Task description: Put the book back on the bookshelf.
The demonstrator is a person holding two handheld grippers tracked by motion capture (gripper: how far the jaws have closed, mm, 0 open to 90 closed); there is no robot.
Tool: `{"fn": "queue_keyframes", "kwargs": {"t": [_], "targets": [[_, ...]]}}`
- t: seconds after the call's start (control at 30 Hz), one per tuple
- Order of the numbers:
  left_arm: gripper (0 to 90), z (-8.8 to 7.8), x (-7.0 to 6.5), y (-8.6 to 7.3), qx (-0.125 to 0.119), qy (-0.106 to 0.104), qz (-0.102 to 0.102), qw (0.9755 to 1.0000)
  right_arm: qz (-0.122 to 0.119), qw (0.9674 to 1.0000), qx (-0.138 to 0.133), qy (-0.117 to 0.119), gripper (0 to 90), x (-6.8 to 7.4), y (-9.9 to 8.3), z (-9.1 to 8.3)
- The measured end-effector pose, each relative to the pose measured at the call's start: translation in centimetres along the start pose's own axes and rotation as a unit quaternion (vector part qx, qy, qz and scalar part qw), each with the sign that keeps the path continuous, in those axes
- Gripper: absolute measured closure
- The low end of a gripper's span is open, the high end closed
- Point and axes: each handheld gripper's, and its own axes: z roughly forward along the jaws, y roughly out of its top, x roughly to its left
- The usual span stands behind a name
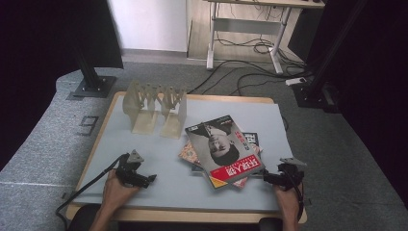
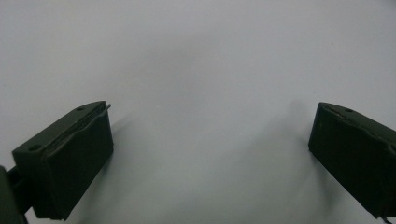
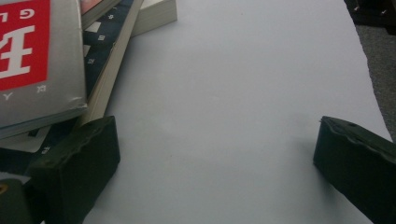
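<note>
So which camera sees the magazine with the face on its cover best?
The high view: the grey, red-banded top magazine shows whole on its pile. The right gripper view catches just its red-and-grey corner; the left gripper view looks at grey tabletop.

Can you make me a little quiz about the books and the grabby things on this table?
1. True or false: the magazine with the red strip lies on top of the stack of books.
2. Which gripper is nearer the stack? A. left gripper B. right gripper
3. Fill in: the jaws of both grippers are ____, with nothing between them.

Key
1. True. It is the topmost thing, lying askew.
2. B. In the right gripper view one jaw sits right by the stack's corner; the left gripper rests over bare table.
3. Open.

The beige bookstand at the back holds no books.
</note>
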Motion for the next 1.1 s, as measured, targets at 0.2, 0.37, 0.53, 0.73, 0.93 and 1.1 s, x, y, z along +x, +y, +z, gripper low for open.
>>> {"fn": "queue_keyframes", "kwargs": {"t": [0.2, 0.37, 0.53, 0.73, 0.93, 1.1], "targets": [[0.1, -0.1, 0.1, 0.1, 0.000, -0.002, -0.002, 1.0000, -0.002, 0.9998, -0.001, 0.017, 4.2, -0.3, -0.3, -0.6], [1.3, -0.3, 0.2, 0.2, 0.003, -0.010, -0.006, 0.9999, 0.009, 0.9993, -0.005, 0.035, 7.1, -0.5, -0.3, -1.2], [3.0, -0.5, 0.1, 0.7, -0.002, -0.021, -0.006, 0.9998, 0.005, 0.9993, -0.011, 0.035, 7.7, -0.5, -0.1, -2.0], [2.9, -0.6, -0.3, 1.7, -0.012, -0.031, 0.006, 0.9994, 0.000, 0.9988, -0.008, 0.048, 10.0, -0.8, 0.0, -2.9], [3.5, -0.5, -1.1, 3.2, -0.020, -0.045, 0.017, 0.9986, -0.013, 0.9971, -0.016, 0.074, 12.4, -0.1, 0.5, -3.7], [4.7, -0.3, -1.5, 4.9, -0.033, -0.054, 0.025, 0.9977, -0.023, 0.9960, -0.022, 0.084, 12.9, 0.8, 1.1, -4.1]]}}
